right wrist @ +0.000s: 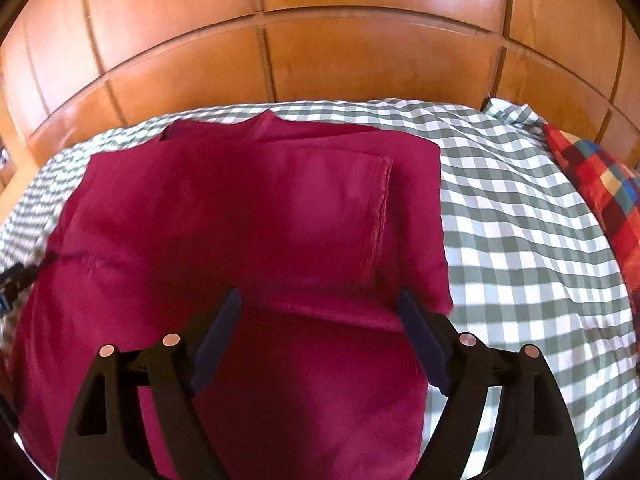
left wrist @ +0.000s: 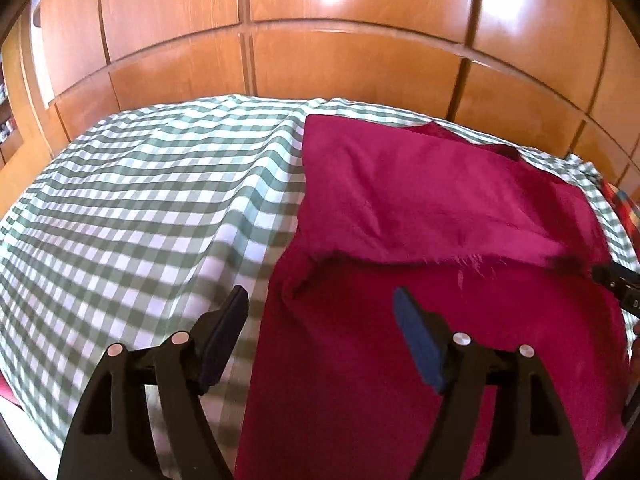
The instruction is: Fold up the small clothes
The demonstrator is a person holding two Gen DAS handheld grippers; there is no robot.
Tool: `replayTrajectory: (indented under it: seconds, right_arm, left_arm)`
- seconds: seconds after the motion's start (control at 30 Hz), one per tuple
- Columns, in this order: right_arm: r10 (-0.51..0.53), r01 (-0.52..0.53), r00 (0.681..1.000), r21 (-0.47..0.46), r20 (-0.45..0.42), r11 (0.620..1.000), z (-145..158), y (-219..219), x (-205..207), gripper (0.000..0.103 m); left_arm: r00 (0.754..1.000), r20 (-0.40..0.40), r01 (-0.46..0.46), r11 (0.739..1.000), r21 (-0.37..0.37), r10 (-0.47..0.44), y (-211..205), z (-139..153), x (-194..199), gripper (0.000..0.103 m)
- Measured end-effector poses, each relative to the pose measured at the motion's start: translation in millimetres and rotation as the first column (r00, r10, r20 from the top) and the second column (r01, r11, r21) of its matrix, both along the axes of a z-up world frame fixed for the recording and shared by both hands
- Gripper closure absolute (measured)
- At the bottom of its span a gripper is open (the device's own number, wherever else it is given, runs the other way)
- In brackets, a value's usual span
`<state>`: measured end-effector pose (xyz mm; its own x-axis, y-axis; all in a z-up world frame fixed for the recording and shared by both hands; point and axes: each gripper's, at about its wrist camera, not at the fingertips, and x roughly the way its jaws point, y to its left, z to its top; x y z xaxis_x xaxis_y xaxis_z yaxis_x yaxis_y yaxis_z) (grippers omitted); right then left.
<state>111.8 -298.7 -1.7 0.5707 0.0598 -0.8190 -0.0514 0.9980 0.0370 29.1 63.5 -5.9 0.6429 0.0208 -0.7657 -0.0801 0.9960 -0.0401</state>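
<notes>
While poised above garment, both claws spread.

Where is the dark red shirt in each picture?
Left wrist view: the dark red shirt fills the right half, its top part folded down over the rest, beyond the open left gripper.
Right wrist view: the same shirt fills the left and middle, beyond the open right gripper.
Shared landmark: the green checked sheet under it, with the wooden wall panels behind.
</notes>
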Motion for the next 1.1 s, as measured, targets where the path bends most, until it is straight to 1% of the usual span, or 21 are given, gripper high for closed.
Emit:
replayTrajectory:
  seconds: [0.13, 0.2, 0.4, 0.47, 0.6, 0.7, 0.77, 0.83, 0.87, 0.9, 0.93, 0.97, 1.0, 1.07, 1.1]
  right_arm:
    - [0.010, -0.009, 0.999, 0.015, -0.034, 1.000, 0.9, -10.0, -27.6, 0.022]
    - [0.005, -0.003, 0.999, 0.030, -0.046, 1.000, 0.6, -16.4, -38.7, 0.022]
    - [0.012, -0.003, 0.994, 0.085, -0.110, 0.996, -2.0, -36.7, -82.9, 0.022]
    - [0.028, -0.014, 0.991, 0.105, -0.134, 0.994, -3.0, -39.9, -102.1, 0.025]
    - [0.054, -0.023, 0.982, 0.168, -0.182, 0.986, -2.3, -44.4, -139.3, 0.031]
    - [0.070, -0.025, 0.973, 0.201, -0.220, 0.979, -1.2, -43.8, -167.6, 0.036]
    - [0.084, -0.029, 0.965, 0.215, -0.250, 0.976, -0.3, -43.2, -186.3, 0.042]
    - [0.102, -0.038, 0.955, 0.224, -0.280, 0.974, 0.0, -40.5, -201.1, 0.044]
    - [0.113, -0.045, 0.950, 0.230, -0.291, 0.972, -0.3, -38.9, -206.5, 0.048]
    - [0.131, -0.055, 0.942, 0.241, -0.309, 0.969, -1.7, -35.6, -212.2, 0.052]
    - [0.145, -0.063, 0.936, 0.252, -0.322, 0.966, -3.5, -33.3, -214.5, 0.059]
    - [0.159, -0.072, 0.929, 0.259, -0.334, 0.963, -6.5, -29.4, -216.6, 0.060]
    - [0.176, -0.086, 0.923, 0.263, -0.343, 0.961, -9.9, -25.1, -217.6, 0.061]
    - [0.206, -0.114, 0.912, 0.263, -0.355, 0.958, -18.0, -16.3, -217.9, 0.068]
    - [0.210, -0.117, 0.909, 0.265, -0.359, 0.957, -20.8, -13.6, -216.9, 0.072]
  left_arm:
    - [1.000, 0.004, 0.014, 1.000, -0.016, -0.014, 6.7, 4.5, -22.2, 0.031]
    - [1.000, -0.003, 0.021, 1.000, -0.009, -0.021, 8.5, 3.6, -32.6, 0.031]
    - [0.999, -0.032, 0.041, 0.999, 0.004, -0.041, 9.0, -6.3, -52.2, 0.032]
    - [0.998, -0.047, 0.043, 0.999, 0.004, -0.043, 10.3, -10.5, -62.5, 0.032]
    - [0.995, -0.091, 0.033, 0.998, -0.048, -0.037, 19.3, -20.7, -96.4, 0.032]
    - [0.994, -0.098, 0.032, 0.996, -0.087, -0.041, 25.0, -22.2, -125.3, 0.033]
    - [0.992, -0.113, 0.035, 0.992, -0.118, -0.048, 27.3, -22.3, -140.5, 0.036]
    - [0.988, -0.139, 0.042, 0.988, -0.150, -0.063, 27.6, -23.9, -156.8, 0.043]
    - [0.985, -0.155, 0.048, 0.986, -0.161, -0.073, 26.7, -24.7, -164.2, 0.046]
    - [0.981, -0.173, 0.056, 0.983, -0.174, -0.086, 25.6, -26.0, -170.3, 0.052]
    - [0.978, -0.186, 0.062, 0.981, -0.185, -0.096, 24.9, -27.3, -173.4, 0.058]
    - [0.974, -0.197, 0.071, 0.978, -0.195, -0.110, 23.2, -28.4, -177.6, 0.061]
    - [0.971, -0.204, 0.083, 0.977, -0.197, -0.123, 20.6, -29.2, -180.4, 0.068]
    - [0.967, -0.216, 0.094, 0.977, -0.192, -0.135, 21.1, -32.2, -182.4, 0.082]
    - [0.965, -0.222, 0.095, 0.973, -0.208, -0.141, 23.4, -32.4, -181.4, 0.092]
